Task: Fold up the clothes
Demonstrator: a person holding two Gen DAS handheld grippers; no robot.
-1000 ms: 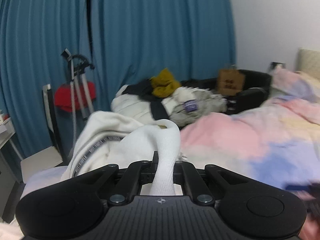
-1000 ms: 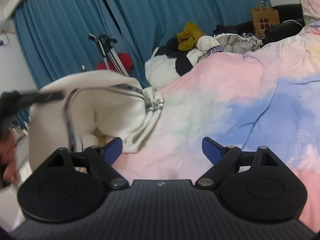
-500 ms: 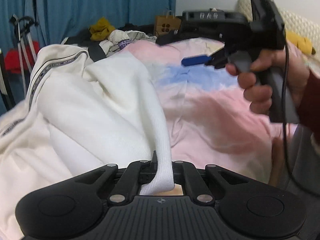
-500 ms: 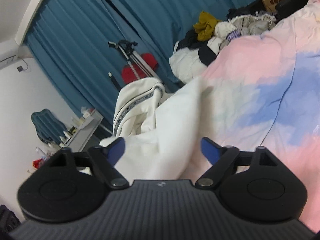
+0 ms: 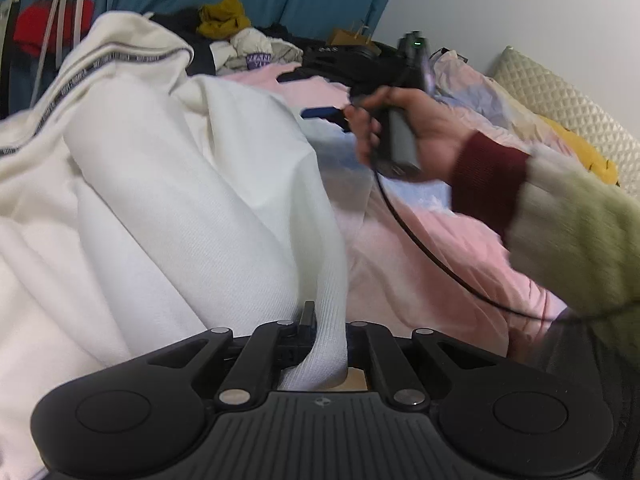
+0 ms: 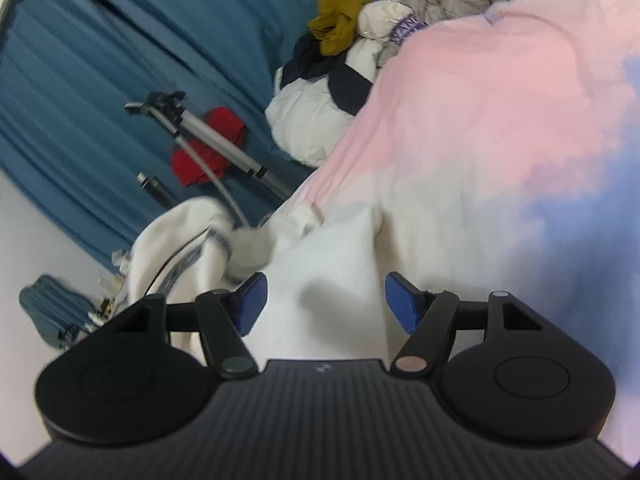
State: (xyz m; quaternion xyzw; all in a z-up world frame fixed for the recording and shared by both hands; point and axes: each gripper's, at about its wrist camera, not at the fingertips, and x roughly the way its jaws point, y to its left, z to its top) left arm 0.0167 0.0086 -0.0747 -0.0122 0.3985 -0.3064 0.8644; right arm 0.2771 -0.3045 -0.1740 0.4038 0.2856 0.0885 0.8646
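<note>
A white garment (image 5: pixel 168 200) with a dark printed stripe lies heaped on the pink and blue bed cover (image 5: pixel 420 264). My left gripper (image 5: pixel 326 324) is shut on its ribbed white edge, which runs up between the fingers. My right gripper (image 6: pixel 326 300) is open, blue pads apart, with a fold of the same white garment (image 6: pixel 332 264) lying between them, not pinched. In the left wrist view the right gripper (image 5: pixel 324 114) is held in a hand just beyond the garment's far edge.
A pile of other clothes (image 6: pixel 360 32) with a mustard item sits at the bed's far end before blue curtains (image 6: pixel 120 60). A tripod with red cloth (image 6: pixel 208 148) stands by the bed. A quilted cream pillow (image 5: pixel 560 100) lies to the right.
The right gripper has come down onto the white garment, whose fold now lies between its open pads. The left gripper keeps its grip and has tilted lower over the bed.
</note>
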